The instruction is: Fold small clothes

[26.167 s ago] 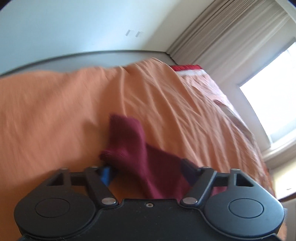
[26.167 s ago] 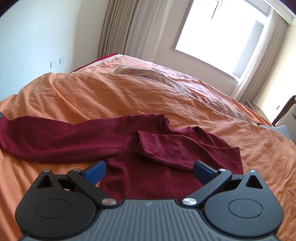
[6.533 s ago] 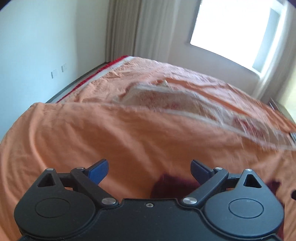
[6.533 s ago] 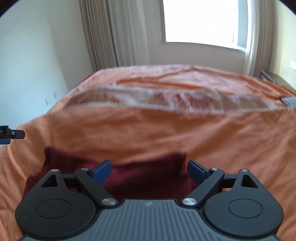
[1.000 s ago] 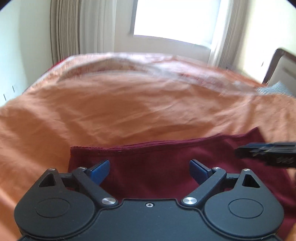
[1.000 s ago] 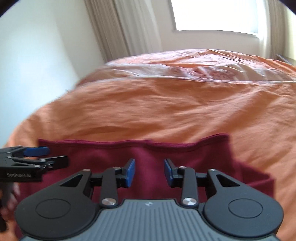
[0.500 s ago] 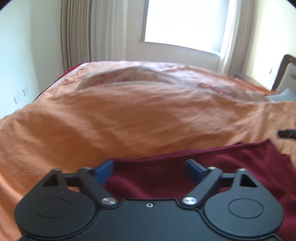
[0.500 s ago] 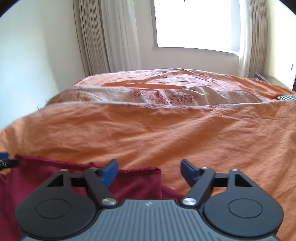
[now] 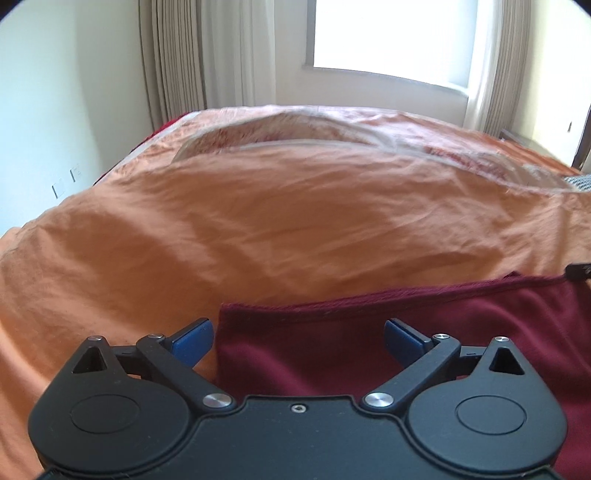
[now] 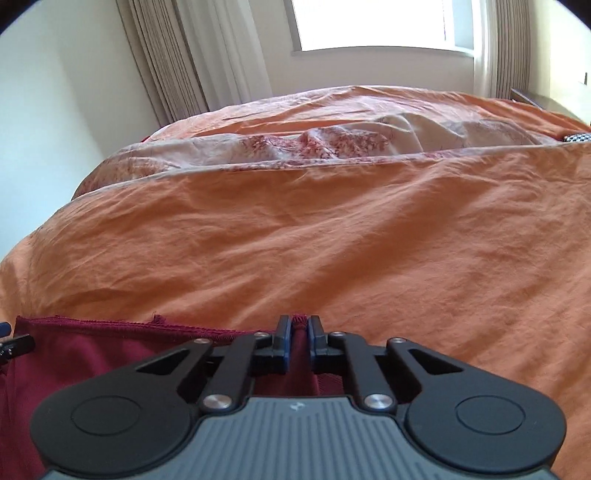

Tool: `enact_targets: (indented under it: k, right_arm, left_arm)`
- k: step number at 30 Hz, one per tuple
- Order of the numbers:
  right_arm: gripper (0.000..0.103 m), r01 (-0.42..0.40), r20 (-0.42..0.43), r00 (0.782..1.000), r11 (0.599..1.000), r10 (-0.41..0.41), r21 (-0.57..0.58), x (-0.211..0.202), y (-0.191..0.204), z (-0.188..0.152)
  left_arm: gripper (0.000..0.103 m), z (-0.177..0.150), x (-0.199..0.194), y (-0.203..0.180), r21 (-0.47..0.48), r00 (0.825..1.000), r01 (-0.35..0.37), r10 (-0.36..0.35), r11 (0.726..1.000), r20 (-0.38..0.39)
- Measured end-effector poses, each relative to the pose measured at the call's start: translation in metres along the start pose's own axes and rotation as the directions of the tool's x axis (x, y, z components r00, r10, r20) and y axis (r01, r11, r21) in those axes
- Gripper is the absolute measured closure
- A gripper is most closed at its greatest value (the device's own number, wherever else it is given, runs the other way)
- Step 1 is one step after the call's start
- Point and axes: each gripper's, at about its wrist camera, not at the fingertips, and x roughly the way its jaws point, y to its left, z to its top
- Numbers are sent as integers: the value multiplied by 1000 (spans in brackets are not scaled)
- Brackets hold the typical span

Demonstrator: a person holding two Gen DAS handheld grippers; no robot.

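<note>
Here the dark red knit garment [image 9: 424, 332] lies flat on the near edge of the orange-covered bed [image 9: 295, 229], long axis left-right. Right gripper [image 10: 297, 338] fingers pinch its far-right corner; left gripper [image 9: 297, 338] fingers spread wide, straddling its far-left corner, ungrasped.

Place: a bedroom in a home.
Bed: a wide bed under a rumpled orange cotton duvet cover [image 10: 332, 229] fills the frame from 3 to 9 o'clock in both wrist views.
Bedding: a cream sheet with a red floral print [image 10: 332, 144] lies folded back across the far part of the bed, at 12 o'clock.
Window: a bright daylit window [image 9: 391, 33] sits at 12 to 1 o'clock, flanked by long pleated beige curtains [image 9: 173, 55].
Walls: plain pale wall [image 9: 55, 92] at 10 o'clock, carrying small white wall switch plates [image 9: 66, 181] low down at 9 o'clock.
</note>
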Motion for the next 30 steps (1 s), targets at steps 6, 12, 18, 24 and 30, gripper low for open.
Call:
enact_targets:
  k: [6, 12, 18, 24, 30]
  right_arm:
    - [96, 29, 23, 999, 998, -28, -49, 4, 4, 6]
    - [75, 74, -15, 997, 995, -76, -73, 14, -4, 0]
    - [39, 111, 245, 965, 992, -94, -56, -65, 11, -7]
    - [31, -40, 175, 983, 995, 55, -89, -88, 46, -45]
    - [32, 34, 60, 998, 991, -26, -127, -65, 43, -83]
  left_arm:
    - [4, -10, 14, 10, -1, 998, -25, 25, 1000, -49]
    - [3, -17, 18, 13, 10, 998, -22, 23, 1000, -55]
    - [8, -10, -34, 18, 16, 996, -41, 40, 999, 83]
    - [1, -1, -42, -8, 19, 984, 156, -157, 988, 82]
    - [6, -17, 16, -10, 22, 988, 130, -128, 991, -84]
